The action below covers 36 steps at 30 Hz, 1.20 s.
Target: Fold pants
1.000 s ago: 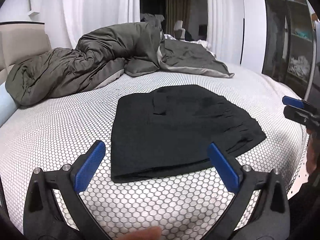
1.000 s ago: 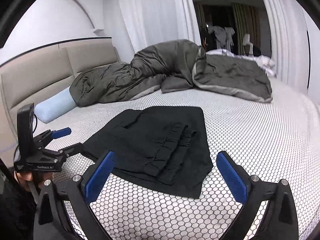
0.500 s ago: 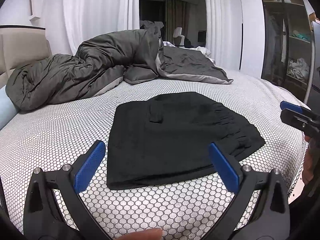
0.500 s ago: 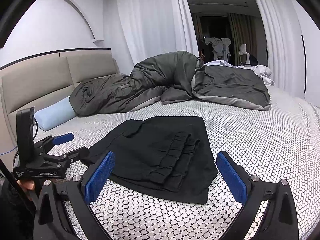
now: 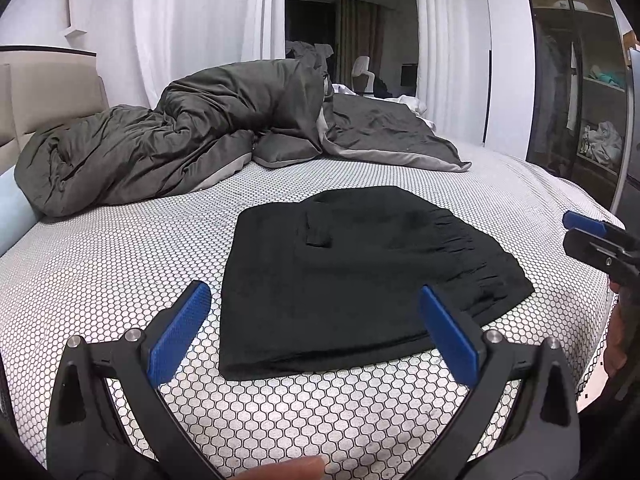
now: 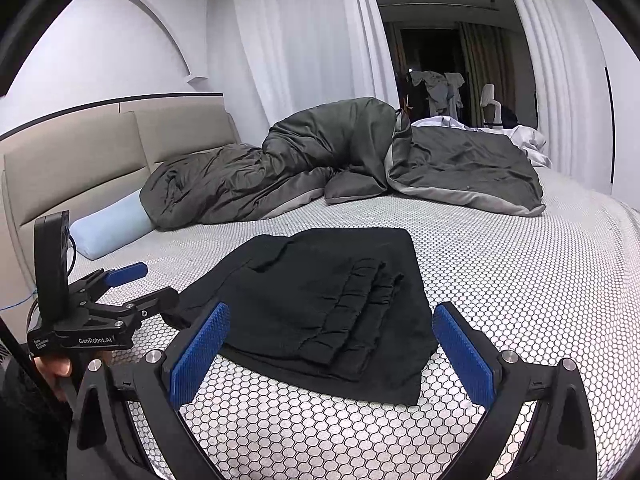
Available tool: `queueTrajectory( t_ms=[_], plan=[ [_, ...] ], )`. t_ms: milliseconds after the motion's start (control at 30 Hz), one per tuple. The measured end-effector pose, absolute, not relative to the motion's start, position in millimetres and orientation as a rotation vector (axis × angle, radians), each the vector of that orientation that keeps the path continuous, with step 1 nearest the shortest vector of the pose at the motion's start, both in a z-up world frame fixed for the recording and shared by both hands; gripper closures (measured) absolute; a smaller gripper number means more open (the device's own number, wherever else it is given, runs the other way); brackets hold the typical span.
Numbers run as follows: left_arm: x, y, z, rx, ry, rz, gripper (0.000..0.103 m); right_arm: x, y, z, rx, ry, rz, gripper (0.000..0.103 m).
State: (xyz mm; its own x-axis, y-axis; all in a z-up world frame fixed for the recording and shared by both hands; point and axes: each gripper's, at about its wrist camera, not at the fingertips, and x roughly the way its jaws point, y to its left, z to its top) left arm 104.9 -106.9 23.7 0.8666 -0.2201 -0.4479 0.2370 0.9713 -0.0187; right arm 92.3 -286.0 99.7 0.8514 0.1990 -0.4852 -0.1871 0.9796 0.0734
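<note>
Black pants (image 5: 360, 276) lie folded into a flat rectangle on the honeycomb-patterned bed cover (image 5: 100, 280), waistband elastic stacked at one end (image 6: 352, 312). My left gripper (image 5: 314, 332) hovers open just short of the near folded edge, blue pads wide apart, nothing between them. My right gripper (image 6: 330, 344) is open too, above the waistband end of the pants (image 6: 320, 300). Each gripper shows in the other's view: the right one (image 5: 592, 236) at the right edge, the left one (image 6: 132, 288) at the left, held by a hand.
A rumpled dark grey duvet (image 5: 192, 148) and pillow (image 5: 284, 152) lie across the far side of the bed. A pale blue bolster (image 6: 112, 228) rests by the beige headboard (image 6: 80, 160). A glass-fronted wardrobe (image 5: 580, 100) stands at the right.
Both grippers have tilted and lifted back slightly, so the pants sit lower in both views. The pants have not moved; both grippers stay open.
</note>
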Motion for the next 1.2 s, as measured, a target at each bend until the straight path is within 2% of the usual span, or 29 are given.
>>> queueTrajectory(
  t_ms=[1200],
  plan=[
    [105.4,-98.7,25.7,0.035,0.446,-0.239,0.001,92.2,-284.6,97.7,0.008,0.520,0.205,0.000]
  ],
)
